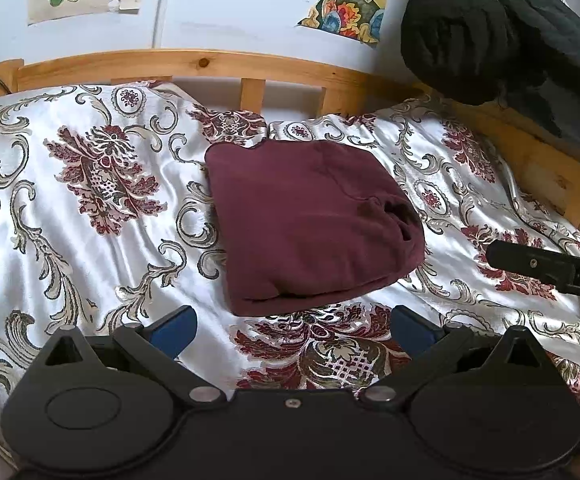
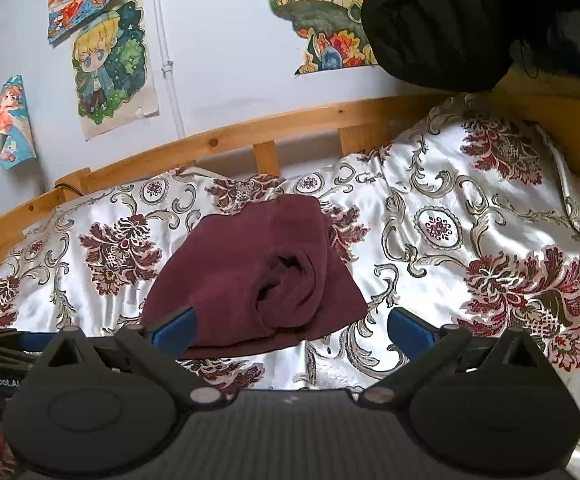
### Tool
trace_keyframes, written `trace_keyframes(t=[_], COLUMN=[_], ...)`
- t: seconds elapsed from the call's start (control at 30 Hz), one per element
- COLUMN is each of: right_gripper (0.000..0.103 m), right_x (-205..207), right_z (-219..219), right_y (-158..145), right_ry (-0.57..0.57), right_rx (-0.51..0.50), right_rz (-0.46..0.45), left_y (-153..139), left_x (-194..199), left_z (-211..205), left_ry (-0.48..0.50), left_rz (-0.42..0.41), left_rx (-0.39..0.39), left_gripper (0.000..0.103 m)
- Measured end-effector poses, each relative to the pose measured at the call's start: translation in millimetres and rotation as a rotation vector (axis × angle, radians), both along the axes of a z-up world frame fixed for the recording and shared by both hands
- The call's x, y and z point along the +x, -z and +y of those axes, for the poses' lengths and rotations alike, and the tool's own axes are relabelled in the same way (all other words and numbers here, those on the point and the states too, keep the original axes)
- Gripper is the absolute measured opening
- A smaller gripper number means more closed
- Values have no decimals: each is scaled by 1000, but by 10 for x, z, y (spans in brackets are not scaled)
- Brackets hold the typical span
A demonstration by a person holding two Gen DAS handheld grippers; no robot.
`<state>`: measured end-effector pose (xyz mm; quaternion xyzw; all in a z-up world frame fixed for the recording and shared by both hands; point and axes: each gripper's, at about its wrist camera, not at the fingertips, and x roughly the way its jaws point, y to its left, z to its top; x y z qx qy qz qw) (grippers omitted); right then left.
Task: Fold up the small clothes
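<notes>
A maroon garment (image 1: 309, 224) lies folded into a compact rectangle on the patterned bedspread, with a rolled cuff or opening at its right side. It also shows in the right wrist view (image 2: 258, 276). My left gripper (image 1: 293, 330) is open and empty, just short of the garment's near edge. My right gripper (image 2: 291, 334) is open and empty; its left blue finger (image 2: 176, 334) lies over the garment's near left corner. Part of the right gripper (image 1: 545, 270) shows at the right of the left wrist view.
A white satin bedspread (image 1: 90, 240) with red floral print covers the bed. A wooden bed rail (image 1: 194, 62) runs along the far side under a wall with posters. A dark bundled cloth (image 1: 489, 28) hangs at the upper right.
</notes>
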<state>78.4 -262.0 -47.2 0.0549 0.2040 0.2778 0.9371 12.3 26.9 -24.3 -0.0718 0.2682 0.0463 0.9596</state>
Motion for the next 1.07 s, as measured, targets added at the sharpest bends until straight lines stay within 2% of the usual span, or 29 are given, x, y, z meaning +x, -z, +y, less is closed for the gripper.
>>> trace_keyframes(t=[0.6, 0.7, 0.77, 0.83, 1.07], right_gripper=[103, 103, 103, 103, 103], right_x=[0, 4, 6, 8, 19], right_z=[-2, 2, 5, 7, 15], right_y=[18, 27, 33, 34, 56], right_ry=[-3, -5, -8, -9, -16], right_rx=[-4, -4, -5, -7, -8], right_rz=[10, 15, 19, 20, 41], left_y=[-30, -44, -34, -30, -54], left_x=[-19, -3, 25, 31, -32], left_z=[2, -57, -119, -131, -86], left_ry=[-13, -60, -112, -131, -137], left_rz=[1, 17, 39, 45, 17], left_rx=[-5, 56, 142, 175, 145], left_gripper=[102, 102, 102, 102, 102])
